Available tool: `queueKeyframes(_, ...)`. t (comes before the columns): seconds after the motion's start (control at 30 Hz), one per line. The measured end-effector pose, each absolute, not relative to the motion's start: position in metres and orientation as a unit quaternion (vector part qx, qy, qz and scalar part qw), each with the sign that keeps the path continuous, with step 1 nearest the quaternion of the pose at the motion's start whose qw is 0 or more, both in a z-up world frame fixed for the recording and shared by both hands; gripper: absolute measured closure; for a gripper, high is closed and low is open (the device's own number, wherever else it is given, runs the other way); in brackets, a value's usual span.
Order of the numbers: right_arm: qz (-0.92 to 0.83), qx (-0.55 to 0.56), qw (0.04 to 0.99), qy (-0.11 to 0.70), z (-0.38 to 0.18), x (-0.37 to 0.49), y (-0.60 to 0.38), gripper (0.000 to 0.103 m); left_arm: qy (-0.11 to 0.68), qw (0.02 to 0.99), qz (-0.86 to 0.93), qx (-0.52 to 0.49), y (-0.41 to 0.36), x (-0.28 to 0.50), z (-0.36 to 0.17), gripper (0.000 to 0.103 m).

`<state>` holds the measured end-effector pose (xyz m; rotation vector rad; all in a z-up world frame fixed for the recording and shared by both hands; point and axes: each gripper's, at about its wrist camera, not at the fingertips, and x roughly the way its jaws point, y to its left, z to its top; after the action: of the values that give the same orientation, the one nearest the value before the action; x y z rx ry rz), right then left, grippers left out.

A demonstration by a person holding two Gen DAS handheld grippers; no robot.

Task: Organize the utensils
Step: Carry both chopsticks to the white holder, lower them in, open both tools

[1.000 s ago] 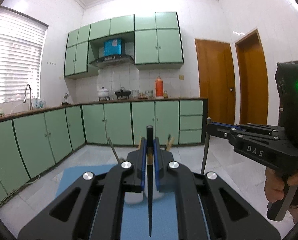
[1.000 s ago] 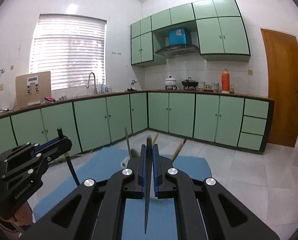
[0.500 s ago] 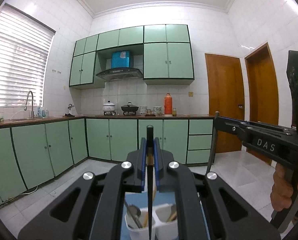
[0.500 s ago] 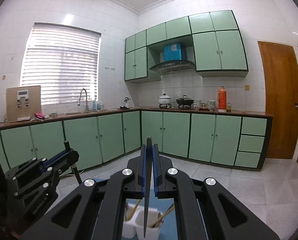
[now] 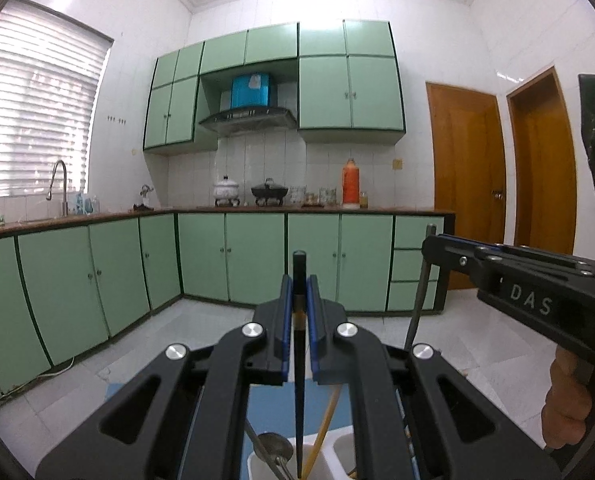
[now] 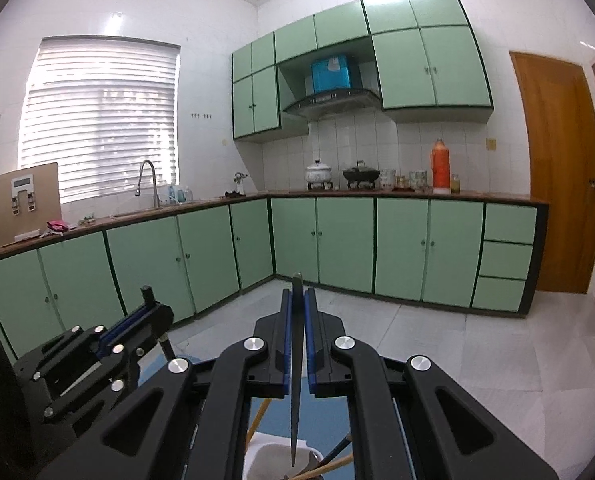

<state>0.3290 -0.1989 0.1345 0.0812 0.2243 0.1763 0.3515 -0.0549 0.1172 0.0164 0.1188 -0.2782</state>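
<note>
Below your left gripper (image 5: pixel 297 312): white holder (image 5: pixel 273 462) | black chopstick (image 5: pixel 299 360) clamped upright, tip over its cup | right gripper (image 6: pixel 295 320) grips a grey utensil (image 6: pixel 296 380).

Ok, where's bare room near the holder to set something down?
Bare: the blue mat beyond the white holder, toward the cabinets. Crowded: the holder's left compartment, with a spoon and a yellow chopstick. Its right compartment is mostly hidden.

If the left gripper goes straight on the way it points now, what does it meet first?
Nothing close, it seems. The left gripper, shut on a black chopstick, points over open floor toward the green lower cabinets. Those would likely come first, but depth is unclear.
</note>
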Motion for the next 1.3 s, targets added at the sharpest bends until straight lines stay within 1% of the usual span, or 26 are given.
queueKeyframes(0.4,0.092,0.058,0.981,0.161,0.08,0.347,-0.196,0.097,0.104,0.984,-0.142,0.015,-0.051,0.362,0.078,0.097)
queueKeyframes(0.63,0.087,0.057,0.979,0.173,0.059,0.347,-0.194,0.097,0.13,0.982,-0.14,0.017,-0.048,0.365,0.057,0.097)
queueKeyframes(0.77,0.085,0.054,0.98,0.172,0.058,0.345,-0.194,0.097,0.132,0.982,-0.133,0.024,-0.048,0.364,0.051,0.097)
queueKeyframes(1.0,0.071,0.054,0.981,0.173,0.062,0.342,-0.201,0.097,0.133,0.982,-0.131,0.018,-0.041,0.361,0.057,0.095)
queueKeyframes(1.07,0.065,0.053,0.983,0.166,0.064,0.337,-0.203,0.096,0.132,0.983,-0.131,0.015,-0.038,0.358,0.06,0.092)
queueKeyframes(1.13,0.061,0.05,0.984,0.161,0.066,0.331,-0.205,0.094,0.128,0.984,-0.127,0.011,-0.034,0.352,0.063,0.081)
queueKeyframes(1.23,0.056,0.051,0.985,0.152,0.069,0.32,-0.209,0.086,0.126,0.984,-0.124,0.003,-0.029,0.344,0.067,0.073)
queueKeyframes(1.27,0.055,0.051,0.986,0.149,0.069,0.315,-0.211,0.081,0.124,0.985,-0.123,0.001,-0.027,0.34,0.068,0.071)
queueKeyframes(1.3,0.054,0.052,0.987,0.145,0.07,0.31,-0.212,0.076,0.123,0.985,-0.123,-0.001,-0.026,0.337,0.068,0.067)
